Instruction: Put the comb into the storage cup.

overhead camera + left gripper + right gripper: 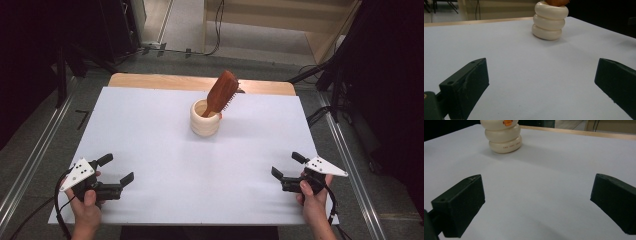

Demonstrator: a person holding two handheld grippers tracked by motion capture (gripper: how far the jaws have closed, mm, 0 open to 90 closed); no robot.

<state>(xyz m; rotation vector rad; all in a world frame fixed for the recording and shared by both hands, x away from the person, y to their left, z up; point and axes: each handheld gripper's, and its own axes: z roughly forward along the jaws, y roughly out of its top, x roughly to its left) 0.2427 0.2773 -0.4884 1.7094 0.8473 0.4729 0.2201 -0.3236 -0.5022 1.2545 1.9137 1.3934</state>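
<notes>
Item: cream ribbed cup (pixel 205 119), three stacked rounded rings in form, standing upright on the white table sheet (pixel 165 150) toward the far middle; small orange mark and a line of lettering on its side in the right gripper view, too small to read; contents: one brown wooden hairbrush (pixel 220 94), handle down inside the cup, head leaning up and to the right over the rim, bristles apparently facing right. Left gripper (pixel 119 170): held in a hand at the near left corner, jaws spread wide with nothing between them, pointed toward the cup, well apart from it. Right gripper (pixel 285 166): held in a hand at the near right edge, jaws likewise spread wide and empty, well apart from the cup. Wooden tabletop edge (pixel 150 80) showing beyond the sheet.
</notes>
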